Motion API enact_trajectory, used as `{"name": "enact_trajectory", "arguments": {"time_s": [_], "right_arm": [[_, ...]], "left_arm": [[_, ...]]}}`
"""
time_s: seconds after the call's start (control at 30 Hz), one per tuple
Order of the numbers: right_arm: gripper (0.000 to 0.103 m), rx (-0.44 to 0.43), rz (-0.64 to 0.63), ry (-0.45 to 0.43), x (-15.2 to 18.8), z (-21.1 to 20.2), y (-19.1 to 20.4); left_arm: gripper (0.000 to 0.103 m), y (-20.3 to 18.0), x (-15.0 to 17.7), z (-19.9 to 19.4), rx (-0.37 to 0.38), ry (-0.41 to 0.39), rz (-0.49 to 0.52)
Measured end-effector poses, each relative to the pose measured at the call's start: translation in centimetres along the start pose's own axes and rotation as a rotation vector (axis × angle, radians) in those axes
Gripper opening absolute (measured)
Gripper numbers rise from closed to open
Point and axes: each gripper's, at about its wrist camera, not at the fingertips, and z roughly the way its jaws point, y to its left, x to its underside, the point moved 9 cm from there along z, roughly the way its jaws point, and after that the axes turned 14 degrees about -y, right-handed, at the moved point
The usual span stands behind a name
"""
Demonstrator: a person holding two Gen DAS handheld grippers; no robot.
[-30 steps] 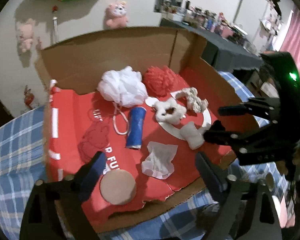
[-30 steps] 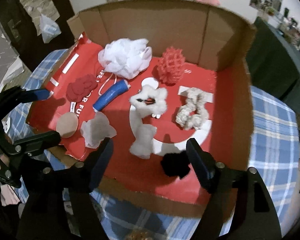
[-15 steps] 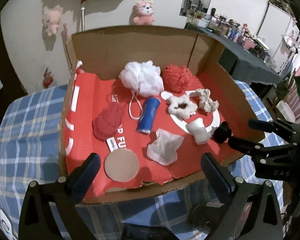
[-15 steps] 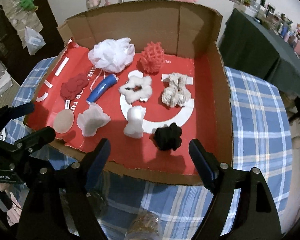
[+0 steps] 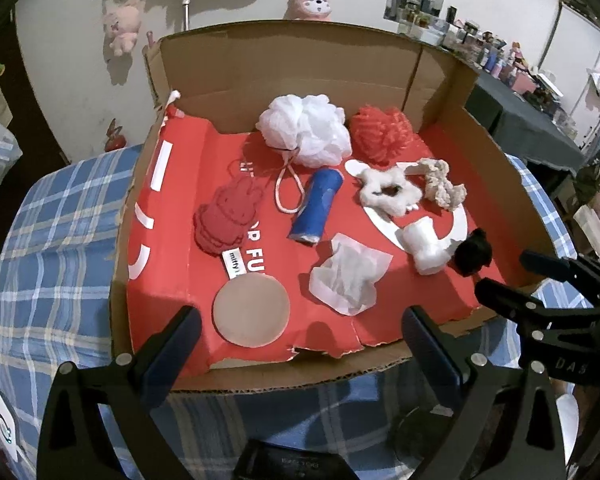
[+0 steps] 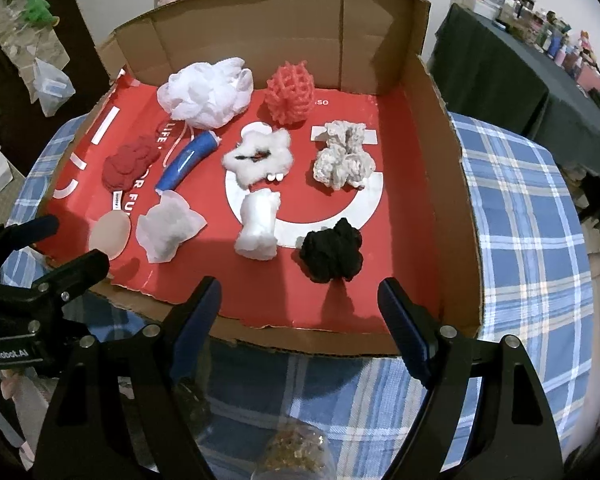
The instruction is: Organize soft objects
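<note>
Ahead of both claws, past the near rim, sits the cardboard box [image 6: 452, 184] w/ its red floor, on the blue plaid desk [image 6: 532, 216]. We read the right claw [image 6: 300, 304] as nearer the black scrunchie [image 6: 332, 254], which lies just beyond its wide-open, empty jaws, slightly right of centre; a bunched lump, no clear long axis. The left claw [image 5: 300, 332], also wide and empty, faces the tan round pad [image 5: 252, 308] and crumpled white tissue [image 5: 350, 276]. Further in: white bath pouf [image 6: 208, 90], red mesh ball [image 6: 290, 92], blue tube [image 6: 188, 160] lying slanted, beige scrunchie [image 6: 342, 160], white fuzzy scrunchie [image 6: 260, 156]. Room behind: cluttered, plush toys on the wall, dark-covered bench at right.
</note>
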Motion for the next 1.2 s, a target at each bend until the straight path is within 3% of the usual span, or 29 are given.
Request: {"name": "enact_trajectory", "arguments": {"time_s": [0.6,1.2], "right_arm": [[0.080,-0.012,0.041,0.028,0.5,1.1,-0.5],[0.080,-0.009,0.022,0.017,0.5,1.0,-0.5]], "left_arm": [[0.102,0.8,1.3,1.9,-0.083,0.046,0.011],[0.102,0.9,1.2,2.2,-0.065,0.041,-0.013]]}}
